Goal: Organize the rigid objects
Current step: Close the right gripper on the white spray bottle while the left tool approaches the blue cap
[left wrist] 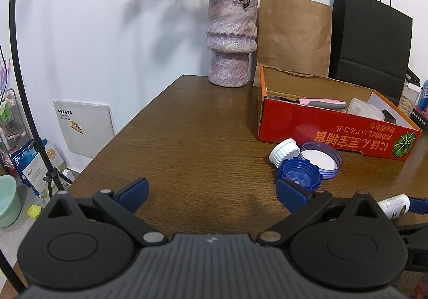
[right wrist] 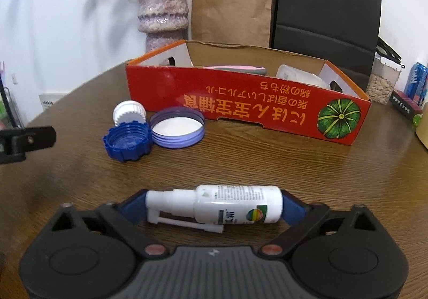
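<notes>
A white spray bottle [right wrist: 235, 204] lies sideways on the brown table, and my right gripper [right wrist: 211, 205] is shut on it, its blue pads touching the nozzle end and the base. Farther back, a white cap [right wrist: 129, 113], a blue ribbed cap [right wrist: 127, 144] and a purple lid [right wrist: 176, 127] lie together in front of the open red cardboard box [right wrist: 240, 101]. The box holds a pink-handled tool [right wrist: 235, 68] and a clear plastic container [right wrist: 299, 75]. My left gripper [left wrist: 211, 186] stands open over bare table, its right finger just short of the blue cap [left wrist: 299, 174].
A purple vase [left wrist: 231, 39] with dried flowers, a brown paper bag [left wrist: 291, 37] and a black bag [left wrist: 371, 39] line the wall behind the box. A jar of seeds [right wrist: 382, 85] stands at the right. The table's left edge [left wrist: 117, 135] drops to a cluttered floor with a tripod [left wrist: 42, 154].
</notes>
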The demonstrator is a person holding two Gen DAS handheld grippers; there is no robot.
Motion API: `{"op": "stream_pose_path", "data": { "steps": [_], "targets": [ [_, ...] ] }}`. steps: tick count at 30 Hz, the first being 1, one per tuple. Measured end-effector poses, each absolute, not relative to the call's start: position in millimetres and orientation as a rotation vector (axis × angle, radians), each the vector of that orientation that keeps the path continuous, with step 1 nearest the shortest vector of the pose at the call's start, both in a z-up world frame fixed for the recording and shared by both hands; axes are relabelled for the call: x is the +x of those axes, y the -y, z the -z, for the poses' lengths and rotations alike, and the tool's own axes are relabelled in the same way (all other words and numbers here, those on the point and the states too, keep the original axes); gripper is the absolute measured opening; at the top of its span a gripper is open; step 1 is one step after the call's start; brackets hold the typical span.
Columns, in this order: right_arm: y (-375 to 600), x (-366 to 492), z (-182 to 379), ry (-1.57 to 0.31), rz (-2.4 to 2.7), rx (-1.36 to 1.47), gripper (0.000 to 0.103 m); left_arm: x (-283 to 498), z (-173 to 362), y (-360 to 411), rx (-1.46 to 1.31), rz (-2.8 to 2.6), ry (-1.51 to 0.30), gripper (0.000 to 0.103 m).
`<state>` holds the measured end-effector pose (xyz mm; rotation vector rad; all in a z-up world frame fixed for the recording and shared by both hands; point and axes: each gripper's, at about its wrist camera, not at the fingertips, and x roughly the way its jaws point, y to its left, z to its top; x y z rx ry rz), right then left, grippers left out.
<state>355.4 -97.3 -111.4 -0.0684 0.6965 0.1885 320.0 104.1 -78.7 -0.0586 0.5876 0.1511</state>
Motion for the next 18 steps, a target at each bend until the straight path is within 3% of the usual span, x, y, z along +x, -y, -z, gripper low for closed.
{"op": "stream_pose_path", "data": {
  "steps": [18],
  "targets": [
    [132.3, 364.1, 98.5, -0.599, -0.135, -0.009, 0.097, 336.4, 83.3, -72.7, -0.043, -0.091, -0.599, 0.103]
  ]
}}
